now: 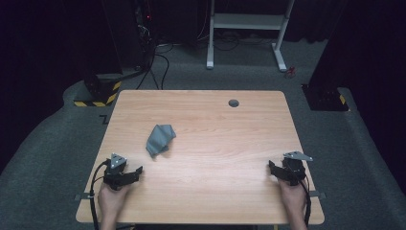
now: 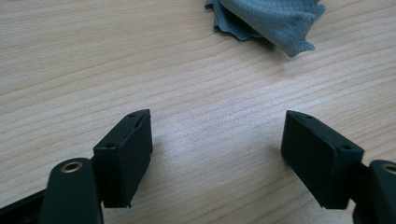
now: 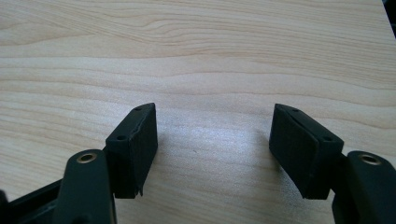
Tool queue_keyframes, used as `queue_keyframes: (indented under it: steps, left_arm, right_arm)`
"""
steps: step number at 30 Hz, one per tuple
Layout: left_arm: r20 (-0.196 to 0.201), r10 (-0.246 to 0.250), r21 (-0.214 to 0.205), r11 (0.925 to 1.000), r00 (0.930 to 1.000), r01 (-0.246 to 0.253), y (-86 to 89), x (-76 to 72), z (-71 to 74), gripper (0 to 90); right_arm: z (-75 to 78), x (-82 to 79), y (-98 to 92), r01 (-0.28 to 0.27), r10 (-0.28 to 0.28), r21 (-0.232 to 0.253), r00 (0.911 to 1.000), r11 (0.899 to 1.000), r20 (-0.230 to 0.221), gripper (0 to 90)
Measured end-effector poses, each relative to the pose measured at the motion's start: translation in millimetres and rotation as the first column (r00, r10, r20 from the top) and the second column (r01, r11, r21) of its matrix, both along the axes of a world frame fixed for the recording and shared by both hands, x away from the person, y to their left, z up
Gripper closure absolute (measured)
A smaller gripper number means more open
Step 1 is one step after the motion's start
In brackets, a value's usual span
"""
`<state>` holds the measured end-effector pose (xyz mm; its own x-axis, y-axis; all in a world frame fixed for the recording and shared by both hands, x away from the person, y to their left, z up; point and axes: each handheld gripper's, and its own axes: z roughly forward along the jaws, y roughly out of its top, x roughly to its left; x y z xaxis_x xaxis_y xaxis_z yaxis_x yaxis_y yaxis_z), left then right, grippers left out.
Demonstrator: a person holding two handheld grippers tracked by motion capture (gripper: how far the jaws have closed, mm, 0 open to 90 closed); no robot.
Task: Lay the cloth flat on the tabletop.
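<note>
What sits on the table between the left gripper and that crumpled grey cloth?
Nothing: bare wood separates the left gripper from the grey cloth, shown in the high view.

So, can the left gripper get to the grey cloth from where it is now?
Probably yes. The left gripper is open with nothing between its fingers, and the crumpled grey cloth lies just ahead of it on the wooden table. Only bare wood lies between them.

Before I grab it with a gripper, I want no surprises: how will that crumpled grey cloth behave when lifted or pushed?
The grey cloth lies crumpled with soft folds and a wavy hem, so it will probably hang limp rather than hold its shape. Its thin weave suggests it is light. Pushed across the smooth wooden table, it would likely bunch up or slide, not roll.
</note>
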<state>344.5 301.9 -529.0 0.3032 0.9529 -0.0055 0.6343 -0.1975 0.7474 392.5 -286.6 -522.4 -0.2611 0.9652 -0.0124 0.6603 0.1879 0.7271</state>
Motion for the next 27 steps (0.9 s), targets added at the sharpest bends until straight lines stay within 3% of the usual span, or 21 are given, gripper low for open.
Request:
queue_keyframes:
  steps: [4, 10, 18, 27]
  left_arm:
    - [0.004, 0.006, 0.003, 1.0, 1.0, -0.006, 0.2, 0.8, 0.0, 25.9]
    - [0.011, 0.039, -0.002, 0.9992, 0.9992, -0.039, 0.7, 1.7, 0.4, 33.6]
    - [0.006, 0.043, -0.011, 0.999, 0.999, -0.043, -0.6, 3.4, 0.5, 31.8]
    - [0.01, -0.003, -0.026, 0.9997, 0.9999, 0.004, -5.2, 8.3, 1.2, 31.1]
  right_arm:
    - [0.1, -0.5, 0.4, -0.007, 0.007, 0.0, 1.0, 1.0, 0.0, 32.2]
    - [0.0, -1.5, 0.9, -0.01, 0.01, 0.001, 1.0, 1.0, 0.0, 32.2]
    - [0.1, -1.6, 1.0, -0.009, 0.009, 0.002, 1.0, 1.0, -0.001, 32.2]
    - [0.1, -1.9, 1.1, -0.01, 0.01, 0.002, 0.9999, 1.0, -0.001, 32.1]
